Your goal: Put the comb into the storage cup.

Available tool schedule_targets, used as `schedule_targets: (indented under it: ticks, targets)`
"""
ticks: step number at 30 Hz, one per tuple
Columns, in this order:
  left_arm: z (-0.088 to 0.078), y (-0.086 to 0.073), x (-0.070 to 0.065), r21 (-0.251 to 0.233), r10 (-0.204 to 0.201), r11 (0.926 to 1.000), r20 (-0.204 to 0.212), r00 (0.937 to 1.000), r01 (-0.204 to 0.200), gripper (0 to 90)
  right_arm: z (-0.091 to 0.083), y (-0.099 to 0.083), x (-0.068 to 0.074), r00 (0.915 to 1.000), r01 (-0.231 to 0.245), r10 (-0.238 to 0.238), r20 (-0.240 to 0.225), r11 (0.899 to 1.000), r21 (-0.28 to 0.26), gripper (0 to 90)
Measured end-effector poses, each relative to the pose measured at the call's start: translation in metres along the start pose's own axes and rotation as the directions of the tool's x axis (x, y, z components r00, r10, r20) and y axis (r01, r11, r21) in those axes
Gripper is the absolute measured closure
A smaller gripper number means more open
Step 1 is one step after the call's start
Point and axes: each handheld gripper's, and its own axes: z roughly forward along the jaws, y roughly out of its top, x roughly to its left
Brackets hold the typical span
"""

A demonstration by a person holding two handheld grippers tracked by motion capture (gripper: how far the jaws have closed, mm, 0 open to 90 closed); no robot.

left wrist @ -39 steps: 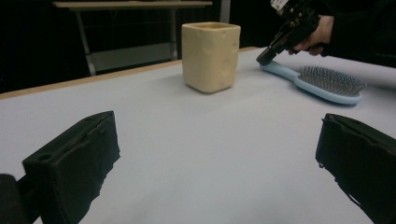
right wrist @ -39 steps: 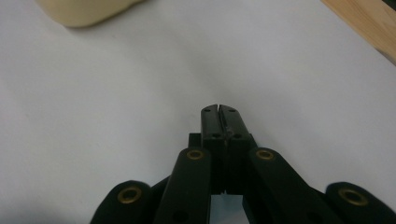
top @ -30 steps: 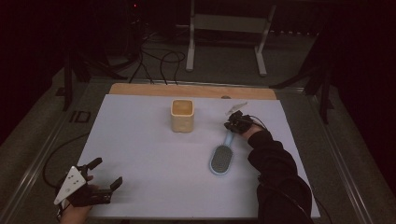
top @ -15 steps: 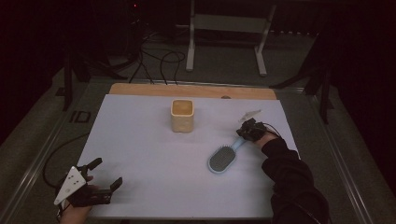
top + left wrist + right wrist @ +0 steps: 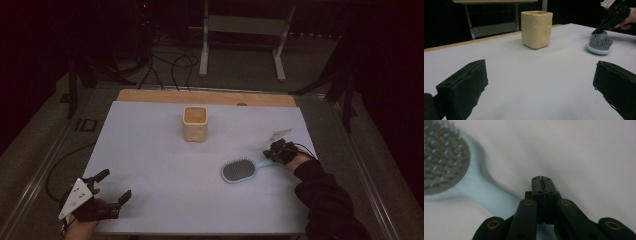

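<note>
We see the right gripper (image 5: 272, 150) right of centre, jaws pressed together and empty at the handle end of the brush (image 5: 240, 170). The left gripper (image 5: 113, 186), lower left, sits wide apart. A cup (image 5: 195, 123) stands upper centre on the table (image 5: 150, 150).

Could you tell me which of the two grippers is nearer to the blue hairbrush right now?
The right. The right gripper sits at the handle end of the hairbrush, its jaws pressed together. The left gripper rests open at the table's near left corner, well away from it.
</note>
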Motion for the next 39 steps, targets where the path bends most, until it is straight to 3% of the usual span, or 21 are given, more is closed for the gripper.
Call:
schedule_targets:
  ticks: [9,17,29,39]
  targets:
    - [0.000,0.000,-0.001,0.000,0.000,1.0000,0.000,1.0000,0.000,0.0,-0.015,-0.022,0.017,0.9993,0.006,-0.007,-0.037,1.000,-0.010,90.0]
    - [0.000,0.000,-0.001,-0.001,0.001,1.0000,-0.003,1.0000,-0.001,0.0,-0.028,-0.034,0.040,0.9972,0.031,-0.032,-0.068,1.000,-0.003,90.0]
    - [0.000,0.000,-0.001,-0.001,0.003,1.0000,-0.006,1.0000,-0.003,0.0,-0.041,-0.047,0.076,0.9945,0.033,-0.038,-0.098,0.998,-0.045,90.0]
    - [-0.001,0.000,-0.002,0.001,0.004,1.0000,-0.008,1.0000,-0.004,0.0,-0.043,-0.049,0.086,0.9913,0.032,-0.039,-0.126,0.998,-0.056,90.0]
